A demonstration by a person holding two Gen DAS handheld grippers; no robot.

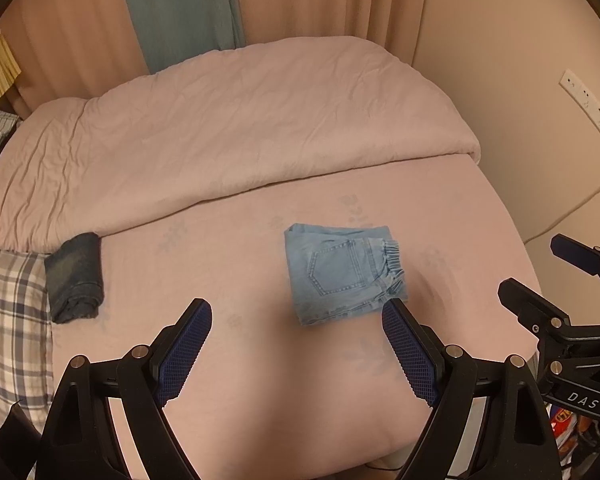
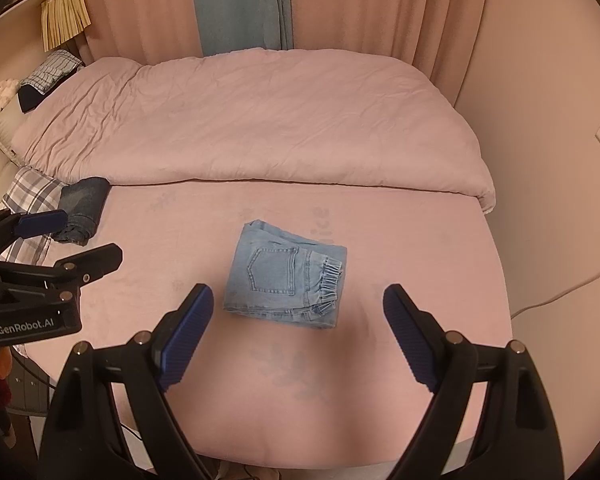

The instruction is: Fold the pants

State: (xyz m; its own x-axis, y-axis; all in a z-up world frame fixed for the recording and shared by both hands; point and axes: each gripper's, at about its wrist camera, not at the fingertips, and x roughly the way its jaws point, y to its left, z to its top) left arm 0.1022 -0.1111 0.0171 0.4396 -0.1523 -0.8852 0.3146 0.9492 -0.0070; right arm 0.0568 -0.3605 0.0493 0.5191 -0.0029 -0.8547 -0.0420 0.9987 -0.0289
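Light blue jeans [image 1: 342, 274] [image 2: 286, 276] lie folded into a small rectangle on the pink bed sheet, back pocket up and the gathered cuffs on the right. My left gripper [image 1: 296, 312] hovers open above the sheet, just in front of the jeans and a little to their left, nothing between its blue pads. My right gripper [image 2: 298, 298] is open too, held above the near edge of the jeans without touching them. Each gripper shows in the other's view: the right one [image 1: 540, 272] at the right edge, the left one [image 2: 72, 236] at the left edge.
A dark folded pair of jeans [image 1: 76, 276] [image 2: 82, 208] rests at the left beside a plaid pillow [image 1: 12, 312]. A rumpled pink duvet [image 1: 228, 128] covers the far half of the bed. Curtains hang behind; a wall with a socket strip [image 1: 588, 108] stands right.
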